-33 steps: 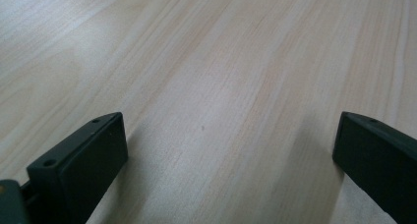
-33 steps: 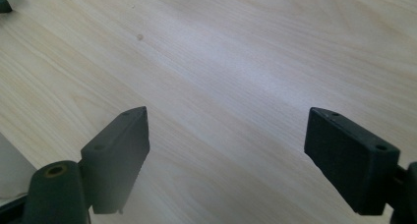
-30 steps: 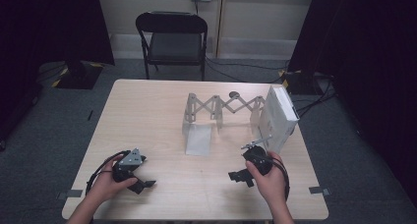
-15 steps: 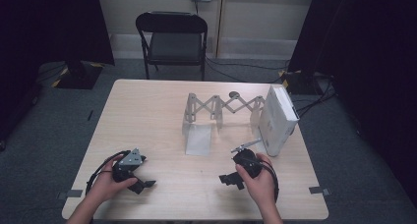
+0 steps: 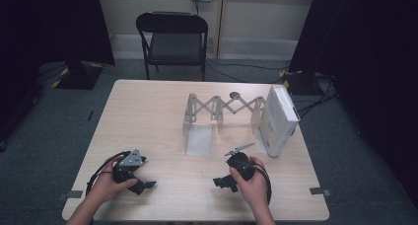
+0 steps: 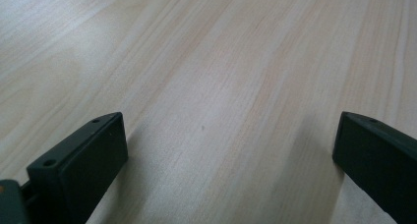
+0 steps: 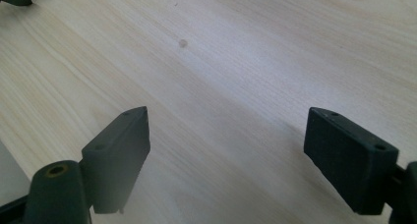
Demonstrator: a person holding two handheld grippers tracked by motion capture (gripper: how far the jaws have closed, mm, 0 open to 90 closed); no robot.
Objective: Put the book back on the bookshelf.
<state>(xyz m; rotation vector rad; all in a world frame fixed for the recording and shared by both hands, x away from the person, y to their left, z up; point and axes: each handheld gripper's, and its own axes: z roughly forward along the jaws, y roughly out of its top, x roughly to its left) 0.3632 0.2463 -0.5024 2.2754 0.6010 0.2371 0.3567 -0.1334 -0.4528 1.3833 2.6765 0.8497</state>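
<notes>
Jaws gape on the left hand-held gripper (image 5: 143,186) and right hand-held gripper (image 5: 223,182); nothing between, over bare table (image 5: 148,126).

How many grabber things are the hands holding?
2. The left gripper is in the left hand near the table's front left. The right gripper is in the right hand at the front right, below the white book. Both stand open.

place: lab/studio | cues: black curtains (image 5: 59,22), bare table (image 5: 148,111) (folding chair (image 5: 172,37) behind)
</notes>
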